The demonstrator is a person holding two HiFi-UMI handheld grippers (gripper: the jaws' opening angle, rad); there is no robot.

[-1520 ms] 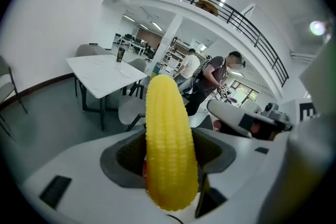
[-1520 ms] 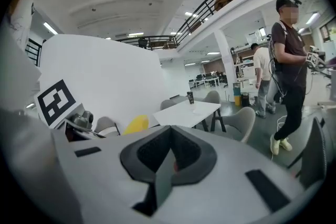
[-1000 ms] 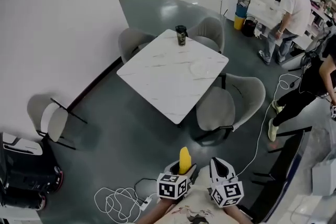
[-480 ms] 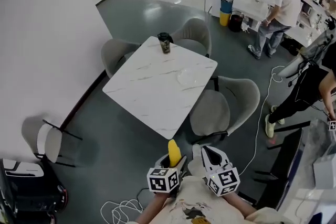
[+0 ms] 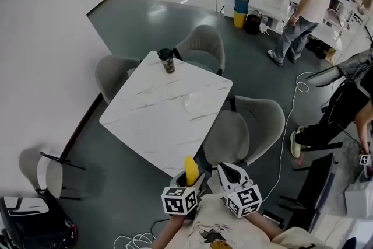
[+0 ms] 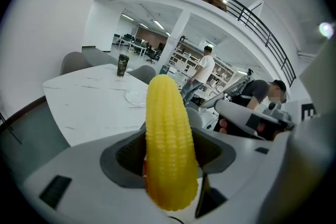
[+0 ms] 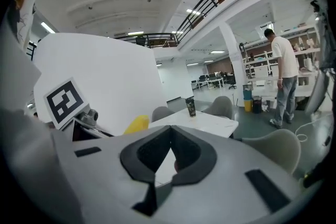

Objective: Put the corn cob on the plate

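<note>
My left gripper point(image 5: 192, 179) is shut on a yellow corn cob point(image 5: 190, 169) that stands upright between its jaws; the cob point(image 6: 169, 144) fills the middle of the left gripper view. My right gripper point(image 5: 228, 173) is beside it, shut and empty, its jaw tips meeting point(image 7: 170, 150). Both are held close to the person's chest, just short of the near corner of a white marble table point(image 5: 145, 119). A clear glass plate point(image 5: 194, 103) lies on the table toward its right side, also seen as a plate point(image 6: 137, 97) beyond the cob.
A dark cup point(image 5: 167, 60) stands at the table's far corner. Grey chairs point(image 5: 245, 125) surround the table, one right in front of the grippers. People point(image 5: 300, 3) stand at the right by shelves. A white wall point(image 5: 35, 67) runs along the left.
The person has walked toward the table: the table has come nearer and lower in the head view. The corn stays gripped in the left gripper; both grippers keep their pose.
</note>
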